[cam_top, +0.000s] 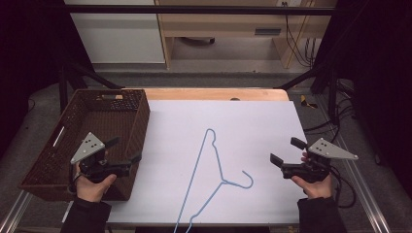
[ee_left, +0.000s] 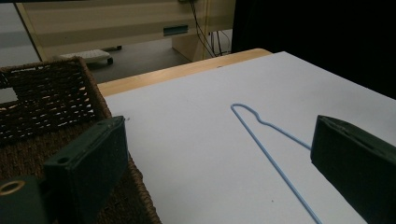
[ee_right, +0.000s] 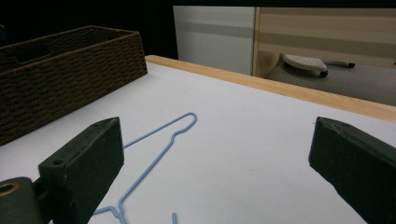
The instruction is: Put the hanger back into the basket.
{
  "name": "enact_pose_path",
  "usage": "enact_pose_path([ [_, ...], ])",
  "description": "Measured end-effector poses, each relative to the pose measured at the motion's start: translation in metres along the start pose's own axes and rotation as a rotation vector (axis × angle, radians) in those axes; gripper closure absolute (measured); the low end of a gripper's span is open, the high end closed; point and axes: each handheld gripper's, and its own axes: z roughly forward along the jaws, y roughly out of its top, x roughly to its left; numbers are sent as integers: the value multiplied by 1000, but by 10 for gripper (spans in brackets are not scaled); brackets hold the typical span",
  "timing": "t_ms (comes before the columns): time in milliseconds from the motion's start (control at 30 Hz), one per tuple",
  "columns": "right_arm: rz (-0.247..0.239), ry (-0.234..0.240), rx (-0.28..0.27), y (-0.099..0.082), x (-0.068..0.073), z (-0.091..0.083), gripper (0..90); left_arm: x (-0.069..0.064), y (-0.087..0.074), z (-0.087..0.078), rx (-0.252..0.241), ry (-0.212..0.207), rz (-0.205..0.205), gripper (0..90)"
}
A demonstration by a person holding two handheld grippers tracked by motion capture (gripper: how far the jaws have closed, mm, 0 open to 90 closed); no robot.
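Note:
A light blue wire hanger (cam_top: 223,180) lies flat on the white table top (cam_top: 252,121), its hook toward the right and its bottom reaching the front edge. To the left stands a brown wicker basket (cam_top: 87,121). My left gripper (cam_top: 127,149) hovers over the basket's near right corner, jaws wide apart with nothing between them. My right gripper (cam_top: 283,149) is held at the table's right side, open and empty, pointing left at the hanger. The left gripper view has the hanger (ee_left: 272,161) and the basket (ee_left: 46,98) ahead. The right gripper view looks across the hanger (ee_right: 153,161) to the basket (ee_right: 70,70).
A wooden strip (cam_top: 214,93) borders the table's far edge. Beyond it are a pale cabinet (cam_top: 116,34) and a wooden desk (cam_top: 233,24) on a grey floor. Black cables (cam_top: 340,121) hang off the right side. Dark frame bars (cam_top: 194,8) cross above.

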Motion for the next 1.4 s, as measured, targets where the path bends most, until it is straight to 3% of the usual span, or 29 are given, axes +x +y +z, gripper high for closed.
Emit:
enact_pose_path([
  [400, 2, -8, 10, 1, 1, 0, 41, -24, 2, 11, 37, -36, 34, 47],
  [733, 1, -6, 21, 0, 4, 3, 43, -56, -2, 30, 95, -89, 70, 51],
  [767, -4, -9, 24, 0, 3, 4, 43, -64, -4, 35, 109, -105, 74, 51],
  [1000, -2, -10, 27, 0, 5, 5, 44, -90, -13, 52, 181, -159, 113, 56],
  [1400, -6, -5, 36, -1, 7, 8, 44, -120, -30, 79, 301, -205, 138, 73],
])
